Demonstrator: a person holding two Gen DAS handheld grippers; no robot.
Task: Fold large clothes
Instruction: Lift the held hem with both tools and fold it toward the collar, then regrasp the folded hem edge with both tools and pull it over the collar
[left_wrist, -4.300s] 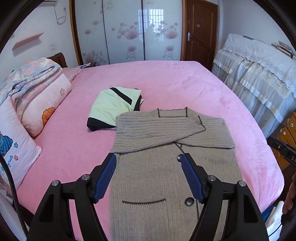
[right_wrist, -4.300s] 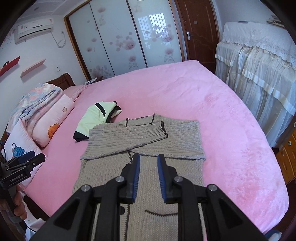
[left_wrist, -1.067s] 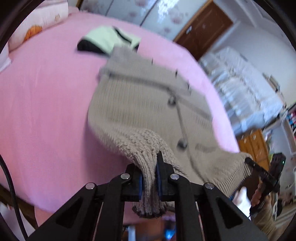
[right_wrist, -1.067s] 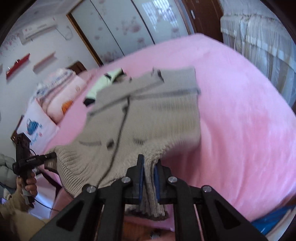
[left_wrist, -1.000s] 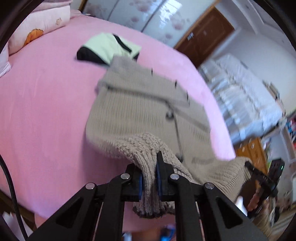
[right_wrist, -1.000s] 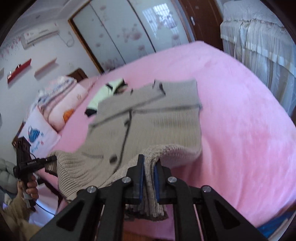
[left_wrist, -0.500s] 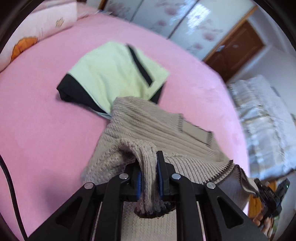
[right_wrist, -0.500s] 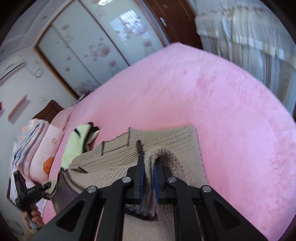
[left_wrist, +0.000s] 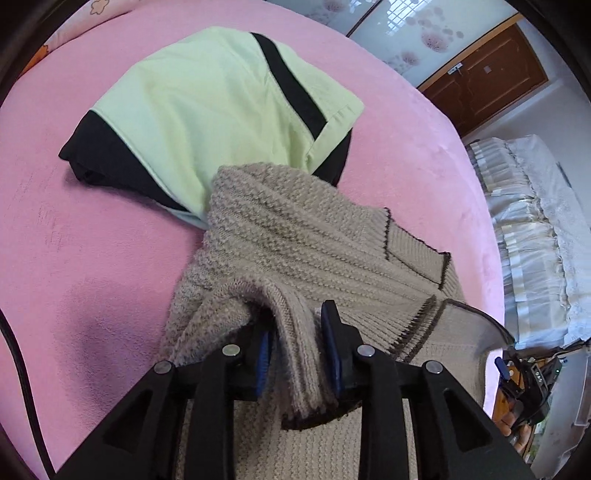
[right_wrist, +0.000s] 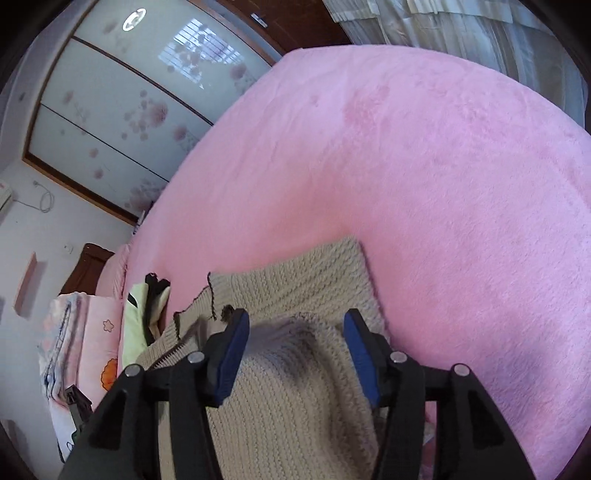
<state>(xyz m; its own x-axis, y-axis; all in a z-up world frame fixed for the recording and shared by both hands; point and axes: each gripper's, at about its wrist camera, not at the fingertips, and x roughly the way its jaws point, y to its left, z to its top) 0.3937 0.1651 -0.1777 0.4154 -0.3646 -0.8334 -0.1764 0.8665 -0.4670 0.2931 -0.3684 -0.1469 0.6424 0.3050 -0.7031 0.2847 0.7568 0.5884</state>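
The plush pink bed gives the fold a broad, soft base. On it the chunky beige knit cardigan lies doubled, hem brought up to the collar, overlapping a smooth green-and-black garment. The right gripper, just opening, stands wide; the left gripper parts narrowly, hem slack between.

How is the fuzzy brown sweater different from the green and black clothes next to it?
The brown sweater is thick, ribbed knit; the green and black garment is smooth, flat cloth. The sweater is beige with thin dark trim; the garment has wide black bands. The sweater's corner overlaps the garment's edge. Both lie folded on the pink bed.
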